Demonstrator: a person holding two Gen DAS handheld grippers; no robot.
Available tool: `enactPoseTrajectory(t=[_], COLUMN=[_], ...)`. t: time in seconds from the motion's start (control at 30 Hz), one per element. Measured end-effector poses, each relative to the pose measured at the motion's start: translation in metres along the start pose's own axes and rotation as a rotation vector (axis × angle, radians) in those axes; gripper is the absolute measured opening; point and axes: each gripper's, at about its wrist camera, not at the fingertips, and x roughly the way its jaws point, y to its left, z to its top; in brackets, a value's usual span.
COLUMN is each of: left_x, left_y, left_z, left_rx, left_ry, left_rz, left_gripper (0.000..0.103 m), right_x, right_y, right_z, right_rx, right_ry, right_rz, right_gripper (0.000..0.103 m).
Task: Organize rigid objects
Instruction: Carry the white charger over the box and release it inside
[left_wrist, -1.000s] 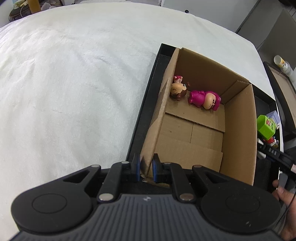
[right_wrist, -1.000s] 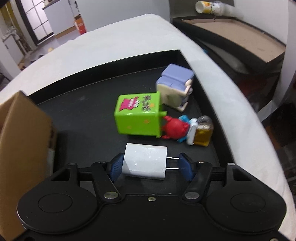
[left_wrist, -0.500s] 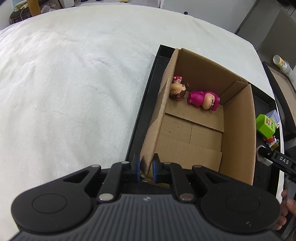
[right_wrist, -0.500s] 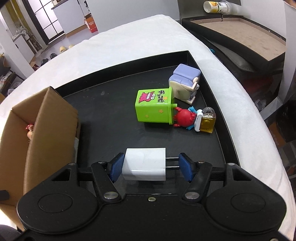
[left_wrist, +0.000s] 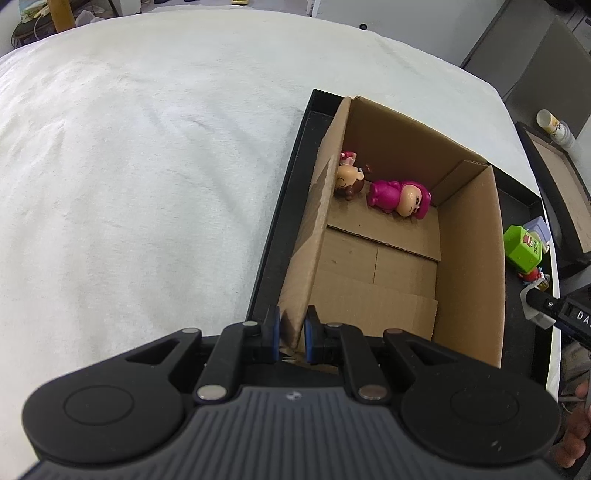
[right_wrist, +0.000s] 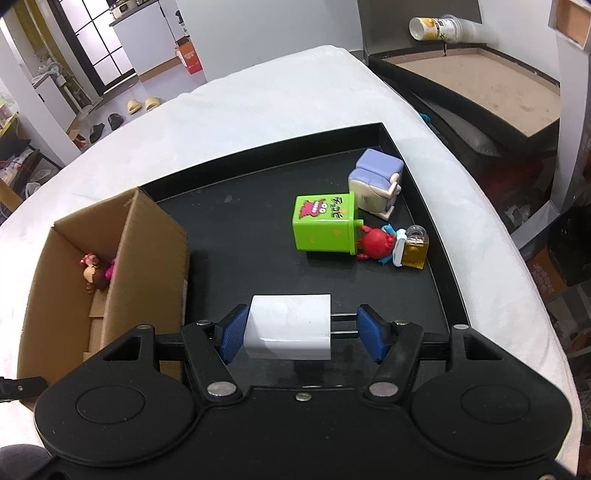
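**Charger gripped, box wall pinched**

Right wrist view: right gripper (right_wrist: 299, 330) clamps the white charger (right_wrist: 290, 326) above the black tray (right_wrist: 436, 236), prongs against one pad. Left wrist view alone shows the left gripper (left_wrist: 291, 334) pinching the cardboard box (left_wrist: 469, 258) wall and the pink figurine (left_wrist: 400, 195) inside.

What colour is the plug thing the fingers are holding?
The charger plug is white, with metal prongs; the right wrist view shows it best.
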Motion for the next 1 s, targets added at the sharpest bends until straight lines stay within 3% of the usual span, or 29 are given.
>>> enactPoseTrajectory(t=[1.0], left_x=[0.003], left_y=[0.01], left_z=[0.005], left_rx=[0.018], left_ry=[0.018], left_rz=[-0.065], left_gripper=[0.012], right_x=[-0.048], right_y=[0.068], right_z=[0.015], right_rx=[-0.082], right_ry=[-0.088], right_rz=[0.017], right_gripper=[0.062])
